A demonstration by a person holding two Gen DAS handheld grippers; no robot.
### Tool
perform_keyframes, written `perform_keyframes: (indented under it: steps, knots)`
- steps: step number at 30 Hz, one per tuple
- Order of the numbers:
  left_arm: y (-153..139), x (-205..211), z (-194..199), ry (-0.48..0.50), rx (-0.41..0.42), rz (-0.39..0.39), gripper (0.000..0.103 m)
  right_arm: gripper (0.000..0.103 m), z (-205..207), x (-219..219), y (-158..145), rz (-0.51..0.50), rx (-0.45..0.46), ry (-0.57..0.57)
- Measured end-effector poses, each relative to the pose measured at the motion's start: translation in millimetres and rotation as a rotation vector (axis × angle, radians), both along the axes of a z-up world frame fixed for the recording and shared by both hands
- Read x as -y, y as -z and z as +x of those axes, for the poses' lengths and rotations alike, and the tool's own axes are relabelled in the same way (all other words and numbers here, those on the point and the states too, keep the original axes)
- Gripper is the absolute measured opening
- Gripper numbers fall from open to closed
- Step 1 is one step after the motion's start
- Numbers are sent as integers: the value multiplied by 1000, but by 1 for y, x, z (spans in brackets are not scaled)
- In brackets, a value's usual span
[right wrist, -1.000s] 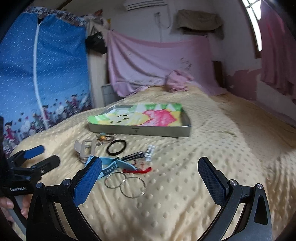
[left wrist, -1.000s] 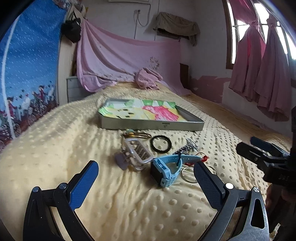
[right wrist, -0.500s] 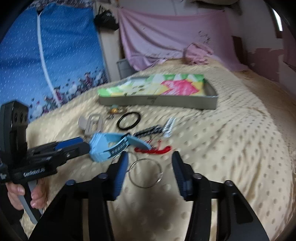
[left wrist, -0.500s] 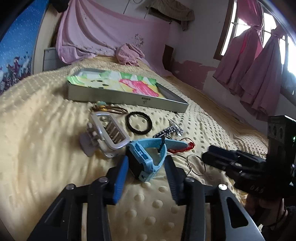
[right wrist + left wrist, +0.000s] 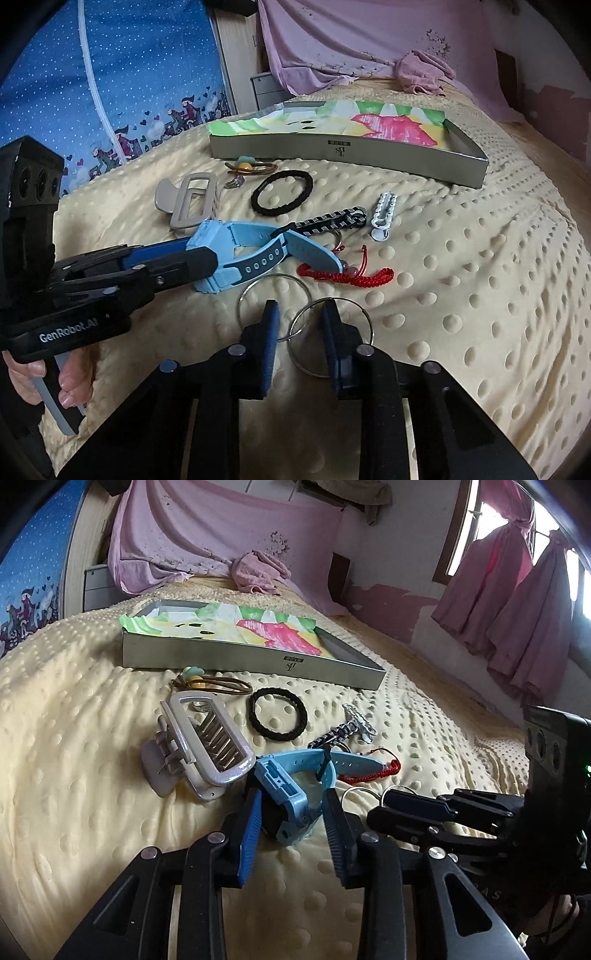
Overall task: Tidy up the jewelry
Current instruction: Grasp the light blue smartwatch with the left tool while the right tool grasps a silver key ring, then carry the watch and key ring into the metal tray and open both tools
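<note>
A blue watch (image 5: 291, 797) lies on the cream bedspread, and its body sits between the fingers of my left gripper (image 5: 291, 806), which are closed in against it. It also shows in the right wrist view (image 5: 236, 258). My right gripper (image 5: 301, 321) is partly closed, its fingers straddling two linked silver rings (image 5: 328, 336) without pinching them. A silver tray (image 5: 258, 661) lined with colourful paper lies beyond the jewelry.
Around the watch lie a white hair claw (image 5: 203, 742), a black hair tie (image 5: 277, 714), a brown cord with beads (image 5: 210, 681), a black-and-white braided strap (image 5: 332, 219), a white clip (image 5: 384, 210) and a red cord bracelet (image 5: 347, 275).
Both grippers have moved forward and down and narrowed from wide open. The left one has closed in around the watch; the right one has come over the silver rings.
</note>
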State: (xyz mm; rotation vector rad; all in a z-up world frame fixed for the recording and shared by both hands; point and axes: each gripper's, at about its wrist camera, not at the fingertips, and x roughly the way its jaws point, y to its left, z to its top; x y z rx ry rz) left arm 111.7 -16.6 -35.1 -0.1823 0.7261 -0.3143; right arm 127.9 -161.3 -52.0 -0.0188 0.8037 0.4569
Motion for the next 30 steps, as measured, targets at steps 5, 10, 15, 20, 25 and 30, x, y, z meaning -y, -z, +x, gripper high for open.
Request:
perform_keyframes:
  steps: [5, 10, 15, 20, 25, 30]
  knots:
    - [1, -5, 12, -28, -35, -76, 36, 21, 3, -1, 1, -8, -8, 6]
    - [3, -2, 17, -68, -45, -83, 35, 21, 8, -2, 4, -6, -17, 20]
    - [5, 1, 10, -79, -27, -55, 32, 11, 7, -2, 5, -12, -12, 24]
    - [5, 1, 3, -81, -21, -39, 25, 4, 4, 3, 4, 17, -11, 31]
    - [3, -1, -6, -87, -5, -36, 22, 3, -5, 9, -3, 62, 16, 25]
    - [-1, -2, -15, -94, 21, -45, 21, 3, -17, 20, -13, 116, 67, 33]
